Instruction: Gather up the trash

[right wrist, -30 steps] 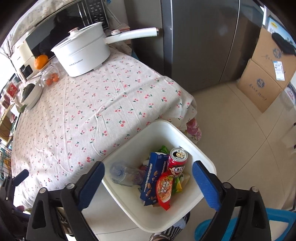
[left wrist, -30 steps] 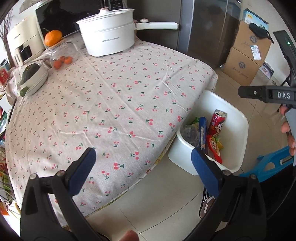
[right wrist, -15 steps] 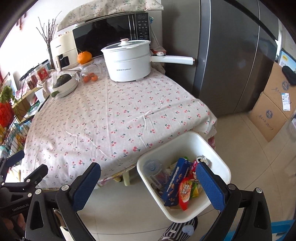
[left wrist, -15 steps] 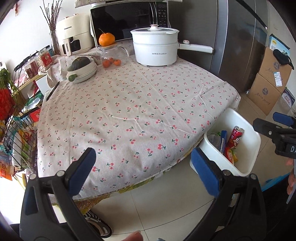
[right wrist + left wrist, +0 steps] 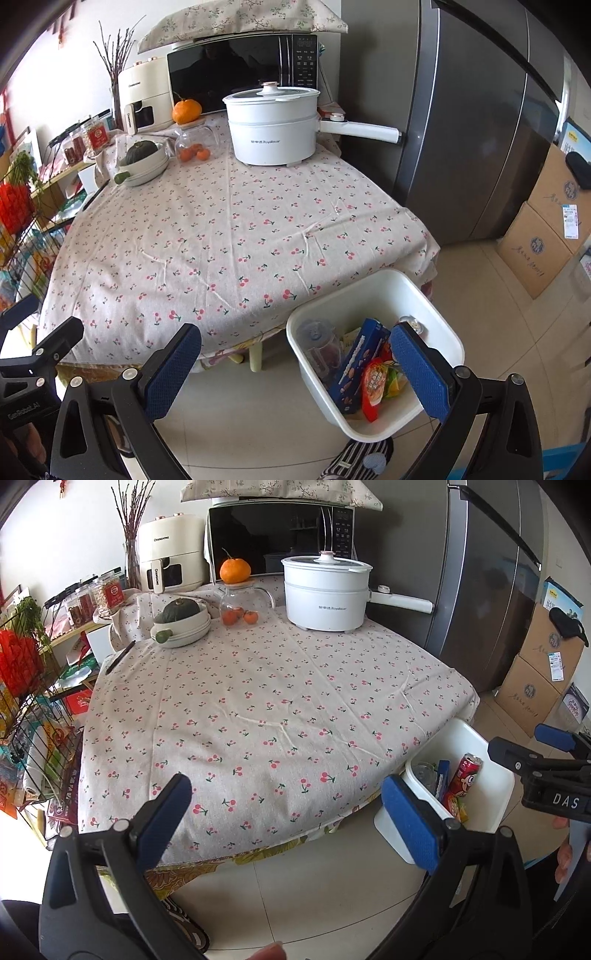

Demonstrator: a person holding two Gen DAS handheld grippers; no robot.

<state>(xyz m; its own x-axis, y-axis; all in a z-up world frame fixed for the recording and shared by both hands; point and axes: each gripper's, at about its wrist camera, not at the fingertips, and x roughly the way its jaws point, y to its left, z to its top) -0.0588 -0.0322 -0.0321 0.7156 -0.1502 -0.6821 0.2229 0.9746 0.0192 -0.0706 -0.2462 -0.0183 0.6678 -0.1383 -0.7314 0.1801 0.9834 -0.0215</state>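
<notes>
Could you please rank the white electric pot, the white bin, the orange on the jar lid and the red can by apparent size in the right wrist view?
1. White bin, though nearness to the camera inflates it.
2. White electric pot.
3. Orange.
4. Red can, mostly hidden behind a finger of the right tool, so its place is unsure.

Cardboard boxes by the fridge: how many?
2, stacked against the wall right of the fridge: upper box on lower box. More may sit beyond the frame edge.
</notes>
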